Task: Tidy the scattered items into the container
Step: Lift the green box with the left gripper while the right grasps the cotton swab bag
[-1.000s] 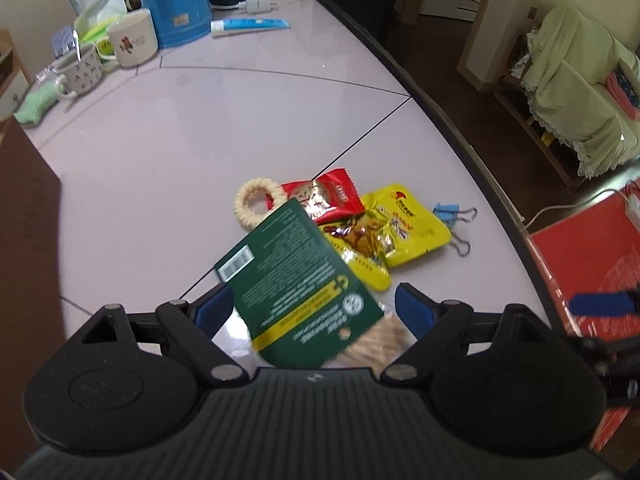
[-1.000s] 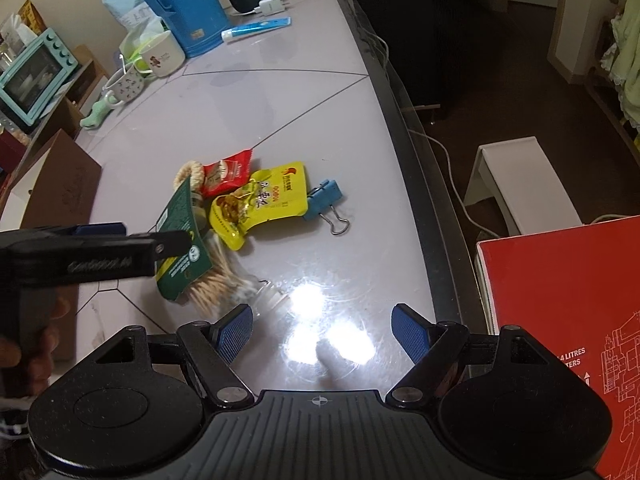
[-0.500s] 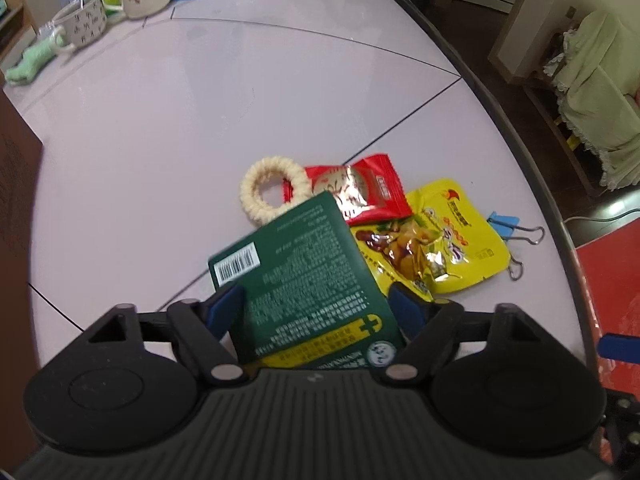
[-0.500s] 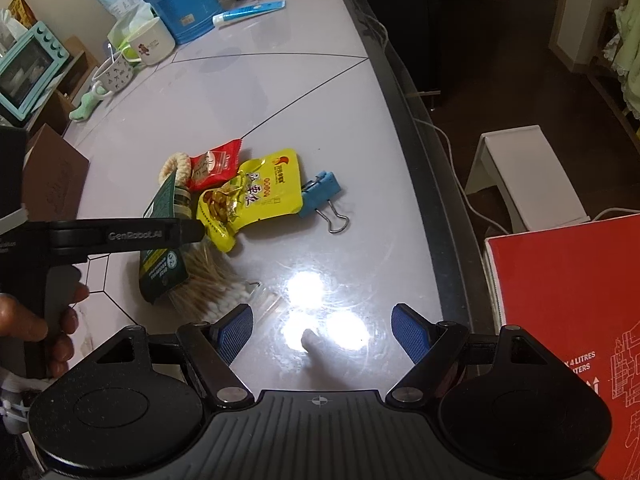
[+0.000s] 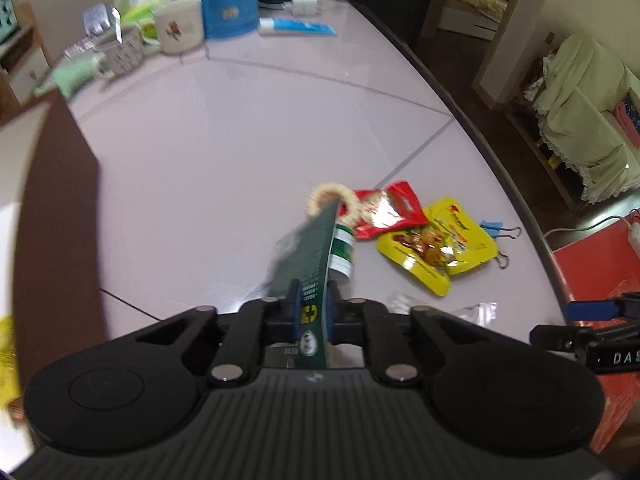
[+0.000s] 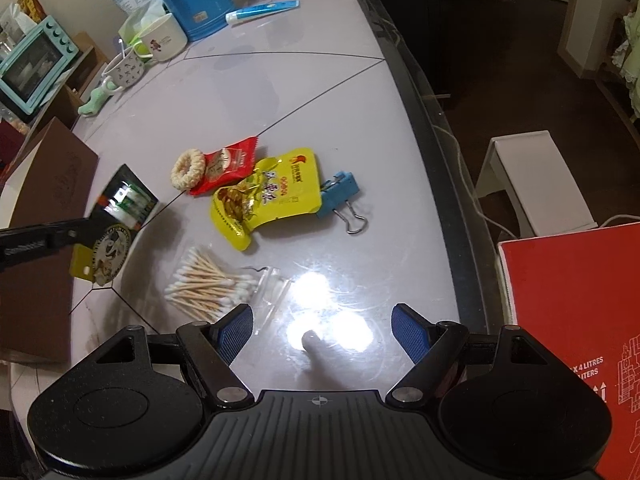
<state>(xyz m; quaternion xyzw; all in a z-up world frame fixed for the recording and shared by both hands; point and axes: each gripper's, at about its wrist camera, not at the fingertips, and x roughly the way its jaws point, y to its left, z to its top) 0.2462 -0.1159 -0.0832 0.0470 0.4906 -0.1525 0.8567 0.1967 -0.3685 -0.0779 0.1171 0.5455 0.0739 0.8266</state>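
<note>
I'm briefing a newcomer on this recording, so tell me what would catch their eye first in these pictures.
First, the green card pack pinched edge-on in the left gripper, held above the table near the brown box. Next, the bright cluster mid-table: yellow snack pouch, red packet, ring biscuit and blue binder clip. Closer in, a bag of cotton swabs lies just ahead of the open right gripper.

Left wrist cam looks fwd, low over the glossy pale desk (image 5: 208,168). Right wrist cam sits higher, angled down. Both share the yellow foil snack pouch (image 5: 436,244) (image 6: 272,200) w/ blue binder clip (image 5: 494,226) (image 6: 338,192).
</note>
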